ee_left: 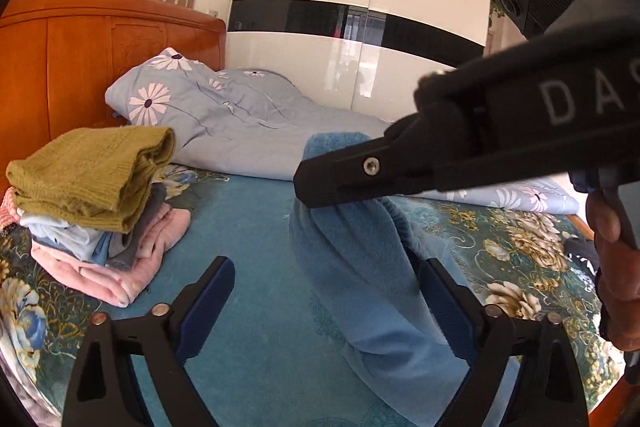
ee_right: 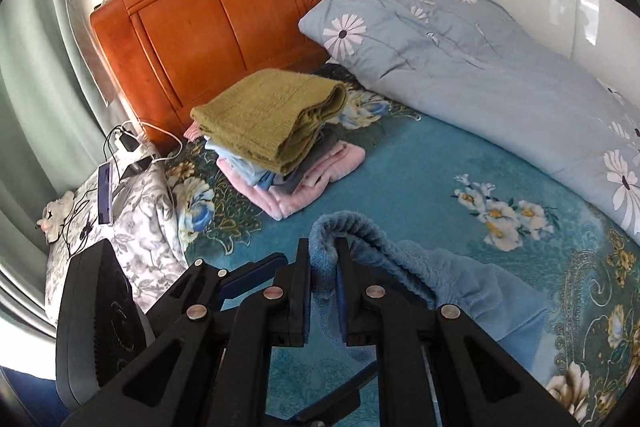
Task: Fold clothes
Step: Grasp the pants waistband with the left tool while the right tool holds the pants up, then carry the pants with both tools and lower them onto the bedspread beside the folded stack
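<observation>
right gripper [ee_right: 323, 267] pinches the blue towel [ee_right: 460, 275]; left gripper [ee_left: 326, 291], spread wide, straddles its hanging fold.

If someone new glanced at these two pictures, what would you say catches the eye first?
Probably the blue fleece garment in the foreground, lifted off the bed with its edge pinched in the right claw. The left claw stands open beside the hanging cloth. Next is the pile of folded clothes near the orange headboard, topped by an olive knit.
</observation>
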Motion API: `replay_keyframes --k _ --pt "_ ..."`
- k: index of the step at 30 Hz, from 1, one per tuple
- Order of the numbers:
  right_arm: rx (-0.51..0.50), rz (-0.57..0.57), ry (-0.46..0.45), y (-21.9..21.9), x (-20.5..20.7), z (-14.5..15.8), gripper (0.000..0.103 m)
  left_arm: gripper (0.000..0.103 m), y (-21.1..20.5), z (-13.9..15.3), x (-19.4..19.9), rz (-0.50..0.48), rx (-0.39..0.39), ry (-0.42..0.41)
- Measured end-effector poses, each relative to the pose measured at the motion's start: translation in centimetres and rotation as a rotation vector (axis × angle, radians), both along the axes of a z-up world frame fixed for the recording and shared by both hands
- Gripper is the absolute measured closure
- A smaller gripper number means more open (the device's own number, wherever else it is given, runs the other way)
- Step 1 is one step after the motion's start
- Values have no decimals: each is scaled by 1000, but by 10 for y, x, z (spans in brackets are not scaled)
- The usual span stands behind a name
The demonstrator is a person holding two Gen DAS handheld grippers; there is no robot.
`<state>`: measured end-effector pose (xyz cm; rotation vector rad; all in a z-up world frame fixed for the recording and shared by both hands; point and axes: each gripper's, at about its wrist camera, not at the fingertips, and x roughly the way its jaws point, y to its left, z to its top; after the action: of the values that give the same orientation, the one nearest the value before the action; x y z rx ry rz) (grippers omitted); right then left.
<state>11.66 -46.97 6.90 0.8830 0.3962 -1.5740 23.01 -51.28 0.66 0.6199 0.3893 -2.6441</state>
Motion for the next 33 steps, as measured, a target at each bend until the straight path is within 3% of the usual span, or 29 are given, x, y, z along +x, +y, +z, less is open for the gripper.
replay_keyframes --k 2,3,5,8,9,12,17,20,23,28,33 --pt "9 11 -15 -4 3 -7 91 38 -8 -9 2 29 25 -14" --pt "13 16 -23 -6 4 -10 91 43 -12 -13 3 27 54 -16" --pt "22 27 -38 -10 6 -17 91 67 -19 -21 7 19 104 -10" --pt "35 44 -60 -17 10 -28 90 91 -22 -28 9 23 118 -30" --pt "40 49 -68 -19 12 -31 90 93 -22 -31 11 24 118 -34" --pt "43 57 -96 -16 14 -35 88 96 -31 -39 16 58 130 -52" --pt "4 72 -140 6 13 -32 73 100 -63 -59 32 137 179 -92" --pt "-11 14 -83 46 1 -31 65 100 -84 -74 46 191 193 -125" --pt "-8 -93 -64 97 -21 -41 64 100 -105 -86 57 255 199 -156" --pt "92 -352 -84 201 -60 -90 64 100 -132 -99 62 275 237 -214" --pt "204 -506 -209 280 -61 -160 64 100 -129 -102 54 239 194 -261"
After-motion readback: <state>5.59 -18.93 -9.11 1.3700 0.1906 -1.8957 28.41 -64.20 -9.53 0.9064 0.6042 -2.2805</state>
